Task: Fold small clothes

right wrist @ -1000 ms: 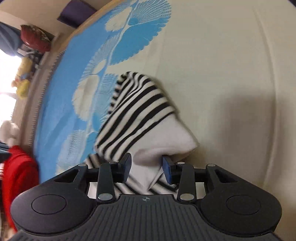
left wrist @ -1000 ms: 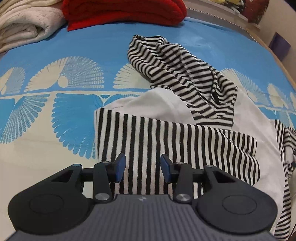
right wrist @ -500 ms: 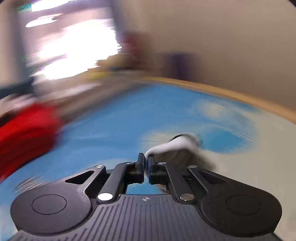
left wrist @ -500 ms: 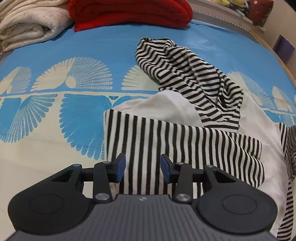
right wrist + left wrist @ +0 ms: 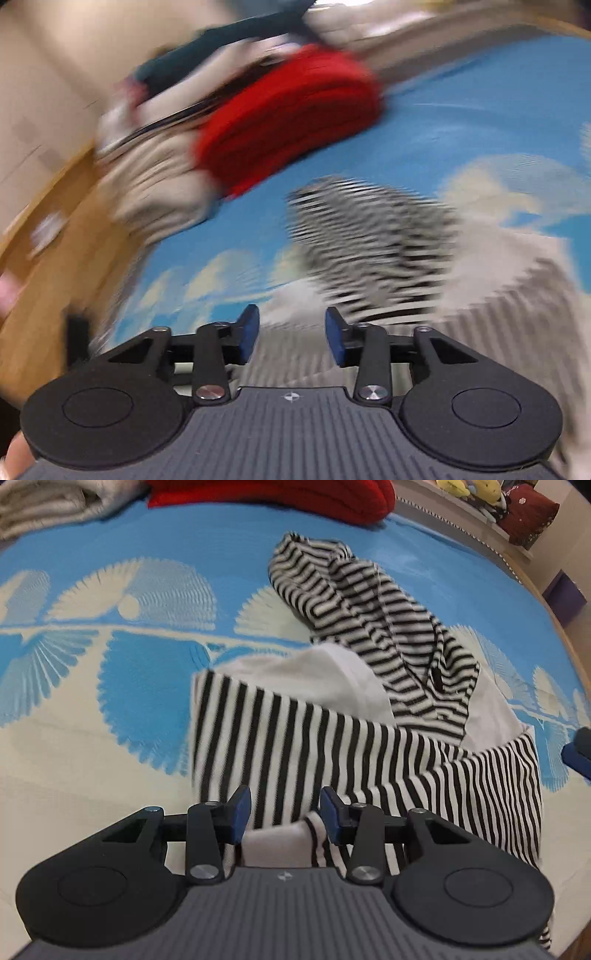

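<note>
A black-and-white striped garment with white panels lies crumpled on the blue and cream bedspread. My left gripper hovers open over its near edge. A white, stripe-edged fold of cloth lies between and below the fingers, and the pads do not press it. The right gripper has its jaws opening with nothing between them. The blurred right wrist view shows the garment ahead of it. One blue fingertip of the right gripper shows at the right edge of the left wrist view.
A folded red knit and a folded cream knit sit at the far side of the bed. Plush toys and a dark red cushion line a ledge behind. A wooden edge runs along the bed's side.
The right gripper shut on a corner of the garment, swung it across and opened. A white, striped fold now lies between the left gripper's fingers. The left gripper barely moved.
</note>
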Motion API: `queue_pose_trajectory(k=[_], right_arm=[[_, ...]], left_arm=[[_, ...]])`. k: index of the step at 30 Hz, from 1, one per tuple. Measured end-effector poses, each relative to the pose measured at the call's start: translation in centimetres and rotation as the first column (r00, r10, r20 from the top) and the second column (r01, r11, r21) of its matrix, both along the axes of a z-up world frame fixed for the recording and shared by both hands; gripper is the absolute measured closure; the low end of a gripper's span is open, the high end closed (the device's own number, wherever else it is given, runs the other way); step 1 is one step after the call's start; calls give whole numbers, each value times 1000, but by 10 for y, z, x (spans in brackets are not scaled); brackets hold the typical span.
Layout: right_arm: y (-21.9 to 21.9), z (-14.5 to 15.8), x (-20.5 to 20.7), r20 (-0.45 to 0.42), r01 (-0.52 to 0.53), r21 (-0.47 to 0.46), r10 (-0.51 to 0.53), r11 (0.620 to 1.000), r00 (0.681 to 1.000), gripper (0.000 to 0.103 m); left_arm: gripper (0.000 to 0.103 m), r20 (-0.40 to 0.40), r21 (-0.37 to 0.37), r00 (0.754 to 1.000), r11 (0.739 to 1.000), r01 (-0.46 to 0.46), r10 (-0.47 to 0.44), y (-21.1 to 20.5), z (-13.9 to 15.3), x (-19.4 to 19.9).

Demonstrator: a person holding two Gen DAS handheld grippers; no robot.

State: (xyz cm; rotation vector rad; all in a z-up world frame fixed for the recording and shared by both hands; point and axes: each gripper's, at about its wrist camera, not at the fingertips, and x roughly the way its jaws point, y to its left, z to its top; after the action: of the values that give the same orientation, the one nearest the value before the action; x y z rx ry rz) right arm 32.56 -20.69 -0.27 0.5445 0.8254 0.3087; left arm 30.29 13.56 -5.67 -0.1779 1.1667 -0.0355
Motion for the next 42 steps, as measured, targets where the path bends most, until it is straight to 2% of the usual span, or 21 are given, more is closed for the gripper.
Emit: queue_pose_trajectory(k=[3,6,8,10,11,12,14,17,19,21,23,26,28,30,31,32,34,37,38,40,42], right_arm=[[-33,-23,7,-134,130,-77,-139,989,981,59],[-60,-40,5,-246,235,-147,-266,961,932,59],[-78,-51,0,-286,307,-133,-333,942,898,59],[-92,-56,2,-296,370,-118,-389,921,872,59],[-98,-56,1,-290,397,-117,-414,910,863,59],[-101,-57,2,-282,421,-119,-437,899,854,59],[-110,-51,-1,-268,469,-115,-482,875,834,59],[-113,-48,0,-255,502,-106,-511,859,821,59],[-108,-54,2,-264,493,-120,-506,862,821,59],[-103,-62,4,-294,473,-119,-486,873,823,59],[-99,-71,4,-333,459,-121,-472,880,816,59],[-94,-80,2,-380,445,-117,-454,888,806,59],[-92,-83,3,-390,433,-133,-448,892,804,59],[-89,-85,3,-391,419,-146,-441,896,808,58],[-89,-87,4,-398,412,-148,-435,899,807,57],[-89,-89,3,-408,411,-148,-434,900,803,56],[-90,-88,1,-415,420,-158,-446,894,793,56],[-86,-71,3,-332,381,-199,-428,903,841,53],[-85,-67,4,-314,363,-208,-413,909,855,49],[-87,-67,5,-324,336,-215,-392,917,861,47],[-91,-69,4,-341,326,-239,-394,914,853,47]], left_arm=[[57,-45,3,999,1000,-12,12,2,-14,-1],[57,-107,-4,994,1000,-11,10,7,-32,0],[58,-146,1,989,1000,-7,7,7,-46,-1],[71,-148,18,989,1000,16,-13,3,-52,-2],[96,-134,37,991,999,36,-30,0,-52,-3],[102,-107,85,993,994,62,-53,-4,-48,-4],[102,-8,144,997,987,72,-72,-7,-28,-6],[102,92,104,996,995,8,-18,6,1,-4],[102,68,106,997,993,-44,37,17,-2,-1],[101,23,159,998,985,-64,61,20,-9,3],[94,26,170,998,984,-58,55,21,-8,2],[84,47,60,999,998,-6,4,15,-1,-1],[82,9,9,998,998,63,-63,4,-12,-3],[82,-94,36,991,995,94,-91,-4,-36,-5],[82,-144,81,985,990,112,-100,-8,-49,-6],[82,-160,119,981,984,134,-114,-10,-56,-8],[82,-144,131,983,982,133,-114,-11,-52,-9],[74,-64,75,994,992,97,-92,-7,-34,-9],[69,-76,78,994,993,86,-80,-6,-38,-7],[69,-142,126,988,988,84,-66,-9,-55,-7],[68,-138,147,988,986,84,-63,-12,-58,-4]])
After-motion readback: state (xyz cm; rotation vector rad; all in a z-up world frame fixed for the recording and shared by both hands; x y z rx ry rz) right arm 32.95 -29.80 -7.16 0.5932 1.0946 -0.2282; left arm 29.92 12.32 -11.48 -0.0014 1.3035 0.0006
